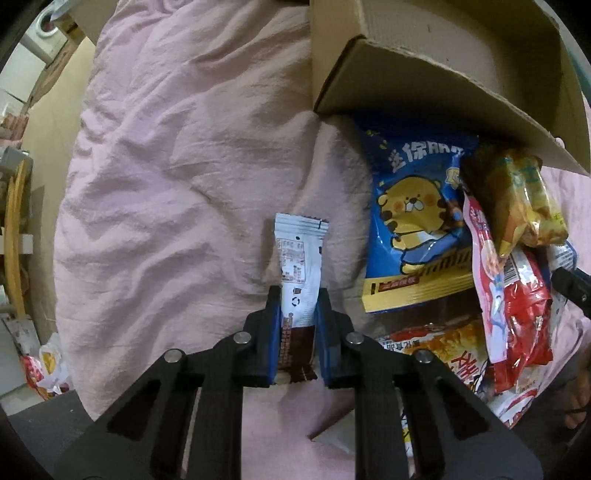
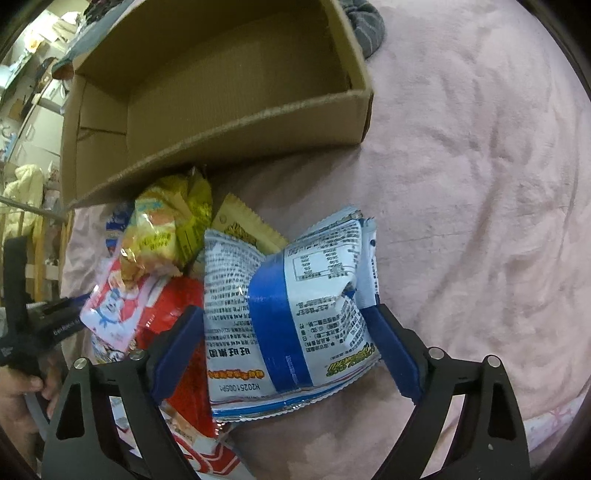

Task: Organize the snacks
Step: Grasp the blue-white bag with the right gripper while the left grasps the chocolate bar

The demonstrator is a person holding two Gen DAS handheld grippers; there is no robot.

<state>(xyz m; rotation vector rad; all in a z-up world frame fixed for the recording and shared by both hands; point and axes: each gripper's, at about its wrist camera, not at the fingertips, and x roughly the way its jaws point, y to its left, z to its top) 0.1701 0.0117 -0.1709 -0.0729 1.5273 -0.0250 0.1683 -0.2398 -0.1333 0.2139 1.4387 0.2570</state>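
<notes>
My left gripper [image 1: 298, 295] points down at the pink sheet and is shut on a slim white and brown snack bar [image 1: 300, 251], which stands out past the blue pads. My right gripper [image 2: 287, 312] has a puffy white and blue snack bag [image 2: 295, 295] between its wide-set pads; both pads press its sides and the bag is dented. A heap of snacks lies beside it: a blue bag with a yellow bear [image 1: 413, 206], a yellow bag [image 2: 166, 229] and a red pack [image 2: 181, 302]. An open cardboard box [image 2: 221, 136] stands just behind the heap with nothing visible inside.
Everything rests on a wrinkled pink sheet [image 1: 177, 177] with wide bare cloth left of the bar and right of the box. A grey striped cloth [image 2: 365, 26] lies by the box's far corner. Furniture and clutter stand beyond the bed's left edge [image 1: 22, 229].
</notes>
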